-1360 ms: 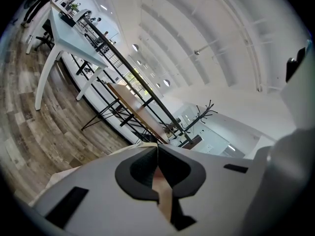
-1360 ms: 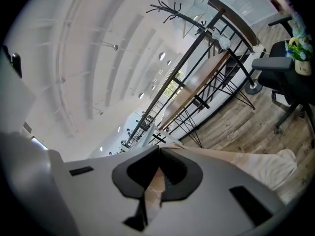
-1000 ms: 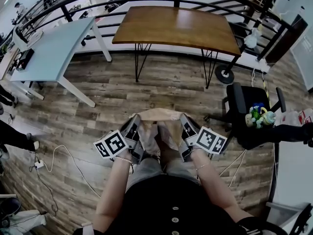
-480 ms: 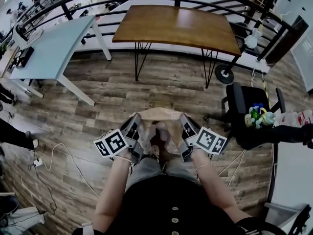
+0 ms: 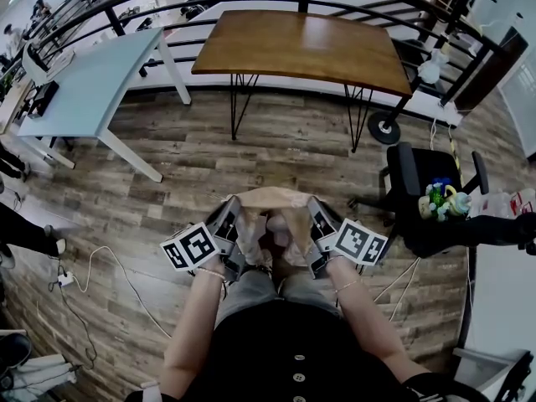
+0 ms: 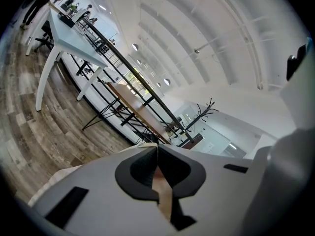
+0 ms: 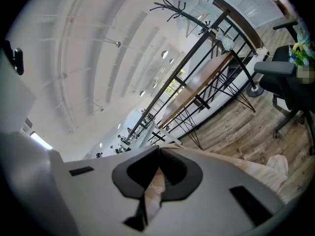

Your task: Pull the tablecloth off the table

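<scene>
- Left gripper (image 5: 231, 211) and right gripper (image 5: 315, 209): each clenched on a corner of the beige fabric tablecloth (image 5: 272, 198), lower centre.
- Brown wooden table (image 5: 301, 44), upper centre: bare.
- Risk: the thin pinches may slip, and the slack cloth would fall onto the plank floor (image 5: 285, 141).

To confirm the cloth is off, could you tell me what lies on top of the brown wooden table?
Nothing: the wooden table shows bare wood, its whole top uncovered. The tablecloth hangs clamped in the left gripper and right gripper.
</scene>
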Demonstrator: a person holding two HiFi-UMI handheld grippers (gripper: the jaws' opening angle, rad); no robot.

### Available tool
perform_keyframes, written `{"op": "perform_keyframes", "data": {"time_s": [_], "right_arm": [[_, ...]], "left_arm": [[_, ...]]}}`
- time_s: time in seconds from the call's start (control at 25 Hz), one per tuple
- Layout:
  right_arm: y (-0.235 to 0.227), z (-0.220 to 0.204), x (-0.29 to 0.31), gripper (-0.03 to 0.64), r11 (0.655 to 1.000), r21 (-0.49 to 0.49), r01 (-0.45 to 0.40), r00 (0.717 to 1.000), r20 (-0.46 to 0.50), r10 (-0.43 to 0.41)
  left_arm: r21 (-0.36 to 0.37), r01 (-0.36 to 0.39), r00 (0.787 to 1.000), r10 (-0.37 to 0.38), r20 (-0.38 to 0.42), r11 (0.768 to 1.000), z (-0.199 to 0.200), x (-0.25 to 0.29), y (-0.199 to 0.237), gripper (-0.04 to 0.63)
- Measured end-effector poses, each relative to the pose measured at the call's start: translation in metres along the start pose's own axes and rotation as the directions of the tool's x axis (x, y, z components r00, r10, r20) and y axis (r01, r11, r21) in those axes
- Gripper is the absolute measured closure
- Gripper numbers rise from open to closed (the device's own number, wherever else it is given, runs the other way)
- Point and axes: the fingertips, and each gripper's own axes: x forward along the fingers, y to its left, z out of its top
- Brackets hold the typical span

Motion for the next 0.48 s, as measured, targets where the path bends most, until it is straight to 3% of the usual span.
{"op": "perform_keyframes", "data": {"time_s": [0.48], "right_arm": [[-0.0015, 0.0039, 0.0004, 0.591, 1.000, 0.002, 0.000, 1.000, 0.004, 0.000]], "left_arm": [[-0.006, -0.001, 1.000, 0.001, -0.006, 1.000, -0.0014, 0.0018, -0.0020, 0.580]]}}
